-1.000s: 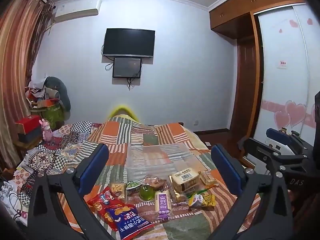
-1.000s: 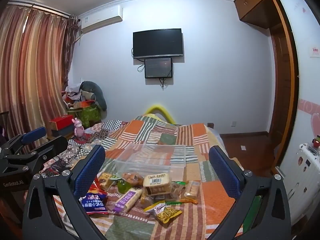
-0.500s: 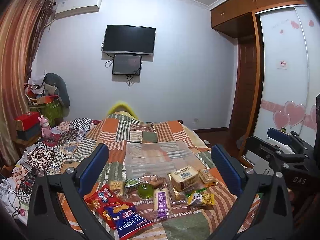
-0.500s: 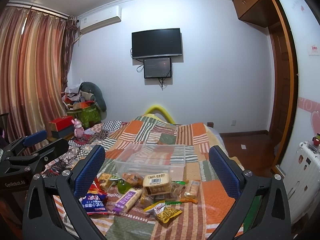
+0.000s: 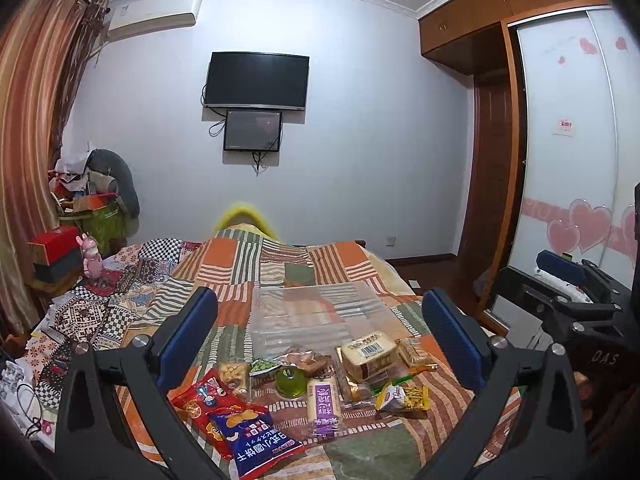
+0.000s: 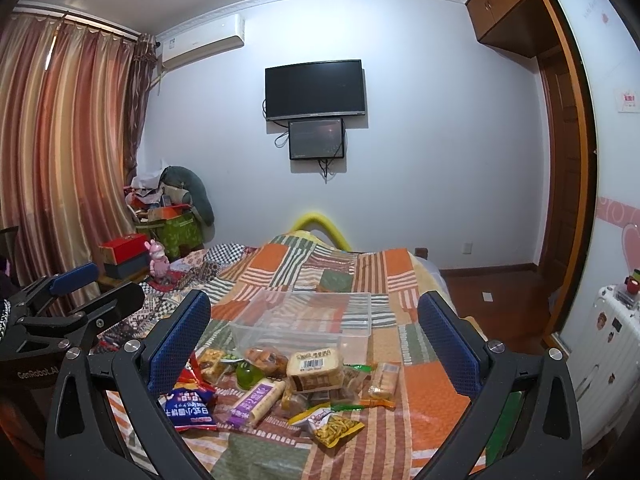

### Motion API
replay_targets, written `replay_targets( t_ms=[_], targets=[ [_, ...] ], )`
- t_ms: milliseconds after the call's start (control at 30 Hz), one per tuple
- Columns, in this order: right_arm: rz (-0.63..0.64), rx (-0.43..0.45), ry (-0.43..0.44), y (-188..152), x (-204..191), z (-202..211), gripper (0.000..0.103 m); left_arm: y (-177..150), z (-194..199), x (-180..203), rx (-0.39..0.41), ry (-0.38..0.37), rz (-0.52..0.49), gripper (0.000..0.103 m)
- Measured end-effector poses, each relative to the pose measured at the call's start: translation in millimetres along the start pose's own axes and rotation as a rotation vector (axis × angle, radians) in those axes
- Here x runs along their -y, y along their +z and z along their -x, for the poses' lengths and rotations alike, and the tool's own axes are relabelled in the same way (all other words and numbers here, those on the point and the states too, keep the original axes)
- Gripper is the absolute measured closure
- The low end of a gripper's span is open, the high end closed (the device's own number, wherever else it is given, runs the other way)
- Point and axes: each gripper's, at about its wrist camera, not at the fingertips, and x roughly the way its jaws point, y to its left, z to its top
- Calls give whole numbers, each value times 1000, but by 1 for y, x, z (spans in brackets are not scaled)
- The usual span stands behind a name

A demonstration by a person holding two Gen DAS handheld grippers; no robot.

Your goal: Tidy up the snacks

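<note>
Left gripper (image 5: 320, 336): jaws spread wide, nothing between them; held above the bed, lower centre of the left wrist view.
Right gripper (image 6: 314, 332): jaws likewise wide and empty; lower centre of the right wrist view. Its body also shows at the right edge of the left view.
Snacks: a loose pile on the patchwork quilt (image 5: 256, 264), low centre in both views, just in front of the clear plastic bin (image 6: 316, 316).
Bin: empty as far as can be seen; thin, transparent walls, judged light and liable to slide on the cloth.
Blue chip bag (image 5: 256, 438): nearest, lower left of the pile, overlapping the red bag (image 5: 200, 396). Judged puffy, light, crushable; best taken by a sealed edge.
Purple-label bar (image 5: 325, 398): centre of the pile; judged firm, to be gripped across its narrow width.
Barcode pack (image 6: 316, 370): block-shaped, behind the bar, touching the bin's front wall or nearly so; judged stiff enough for a side grip.
Yellow snack pouch (image 6: 338, 428): lower right of the pile; soft, slippery film, pinch at the corner.
Green jelly cup (image 5: 291, 382): small and rounded; may roll.
Writing: "GenRobot.AI" on the left gripper's body at the left edge of the right view; "DAS" on the right gripper's body. Bag lettering is East Asian script, not read with confidence.
</note>
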Motion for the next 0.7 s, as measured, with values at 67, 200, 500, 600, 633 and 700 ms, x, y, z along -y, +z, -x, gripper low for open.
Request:
replay_targets(
  t_ms=[67, 200, 500, 600, 633, 700],
  targets=[
    [-2, 1, 1, 1, 0, 0, 0, 0, 1, 0, 2, -1, 2, 0],
    [-4, 3, 3, 1, -1, 1, 0, 1, 0, 0, 2, 0, 1, 0],
    [-4, 7, 6, 2, -2, 2, 0, 3, -1, 0, 0, 4, 2, 0],
    [-5, 7, 7, 2, -2, 2, 0, 2, -1, -1, 0, 6, 5, 0],
    [-5, 8, 7, 2, -3, 2, 0, 2, -1, -1, 0, 6, 6, 0],
    [-5, 8, 7, 2, -3, 2, 0, 2, -2, -2, -1, 6, 9, 0]
  ],
)
